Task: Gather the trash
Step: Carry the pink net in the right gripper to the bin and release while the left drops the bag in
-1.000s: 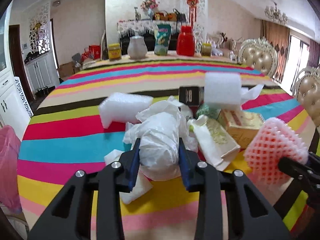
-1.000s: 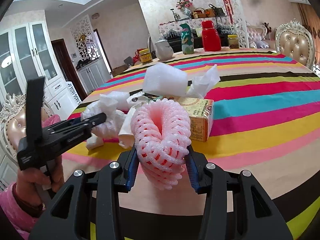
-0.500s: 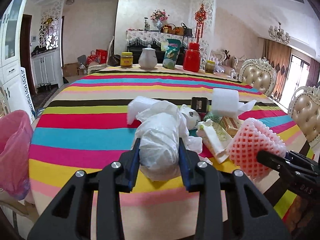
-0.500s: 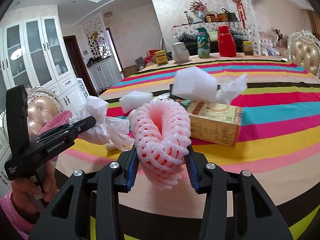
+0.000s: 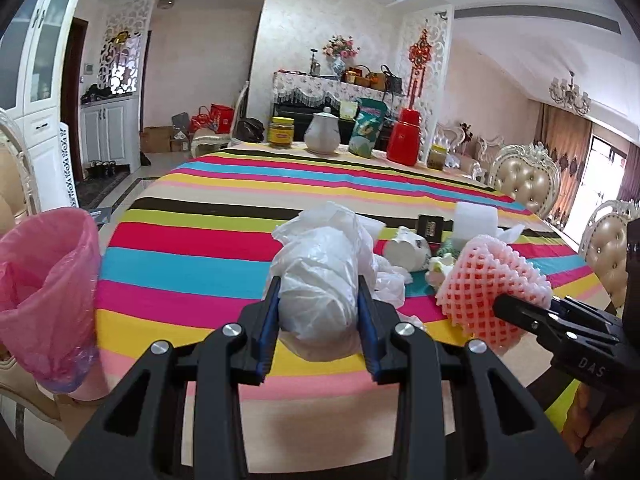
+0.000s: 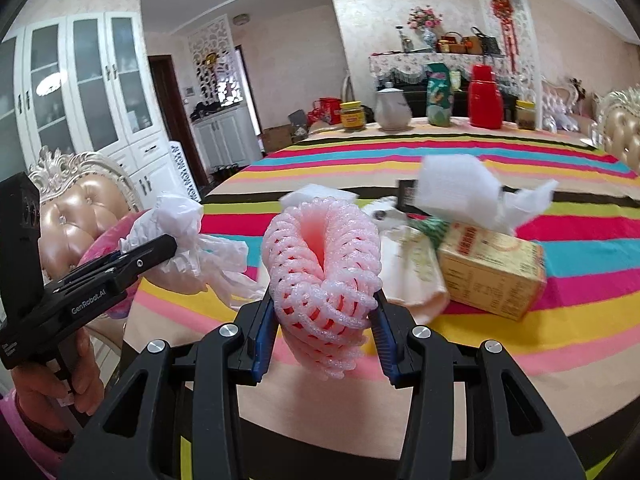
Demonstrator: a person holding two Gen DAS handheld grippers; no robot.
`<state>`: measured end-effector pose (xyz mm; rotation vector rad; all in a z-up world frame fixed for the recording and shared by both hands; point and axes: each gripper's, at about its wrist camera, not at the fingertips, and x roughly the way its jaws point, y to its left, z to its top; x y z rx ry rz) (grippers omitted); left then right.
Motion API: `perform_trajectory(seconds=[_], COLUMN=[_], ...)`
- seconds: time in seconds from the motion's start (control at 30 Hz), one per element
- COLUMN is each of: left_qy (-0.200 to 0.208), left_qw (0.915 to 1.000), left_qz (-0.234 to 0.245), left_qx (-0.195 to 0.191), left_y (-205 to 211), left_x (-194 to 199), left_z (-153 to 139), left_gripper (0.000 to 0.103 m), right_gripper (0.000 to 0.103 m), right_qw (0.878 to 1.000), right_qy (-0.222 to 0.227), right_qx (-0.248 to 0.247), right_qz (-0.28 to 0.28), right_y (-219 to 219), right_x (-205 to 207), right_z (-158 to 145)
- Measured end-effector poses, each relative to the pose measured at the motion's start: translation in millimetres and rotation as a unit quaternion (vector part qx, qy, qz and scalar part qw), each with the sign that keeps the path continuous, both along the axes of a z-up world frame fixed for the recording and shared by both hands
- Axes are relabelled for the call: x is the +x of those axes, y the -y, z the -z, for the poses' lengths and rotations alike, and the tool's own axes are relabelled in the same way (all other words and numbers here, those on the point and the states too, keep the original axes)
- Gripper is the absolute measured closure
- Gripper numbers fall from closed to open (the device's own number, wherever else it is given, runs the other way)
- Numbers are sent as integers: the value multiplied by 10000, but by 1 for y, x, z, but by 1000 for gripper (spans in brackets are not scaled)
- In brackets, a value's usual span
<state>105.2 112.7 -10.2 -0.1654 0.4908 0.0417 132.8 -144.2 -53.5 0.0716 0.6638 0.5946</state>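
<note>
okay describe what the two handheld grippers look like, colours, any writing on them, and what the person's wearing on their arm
Both grippers, left and right, are matte black plastic with two angular fingers, blue ribbed pads and silver screws. White lettering marks the sides: "GenRobot.AI" on the left, "DAS" on the right. No cables show. The hand on the left handle comes from a pink sleeve.
</note>
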Motion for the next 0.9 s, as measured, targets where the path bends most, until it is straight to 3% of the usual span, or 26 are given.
perform_trajectory(seconds=[0.43,0.9], left_qy=[160,409], left_qw=[9953,9708], left_qz=[-958,-2363], left_qx=[-51,-26], left_y=[-84,-206], left_x=[-55,-114], left_z=[-12,-36], left_gripper=[69,69], right_gripper=[60,60], right_qw=[9929,9695], right_qy=[407,677], right_qx=[-135,40], right_qz=[-1106,-2357], right_y=[-115,-258], right_x=[-7,-15], right_z=[-19,-38])
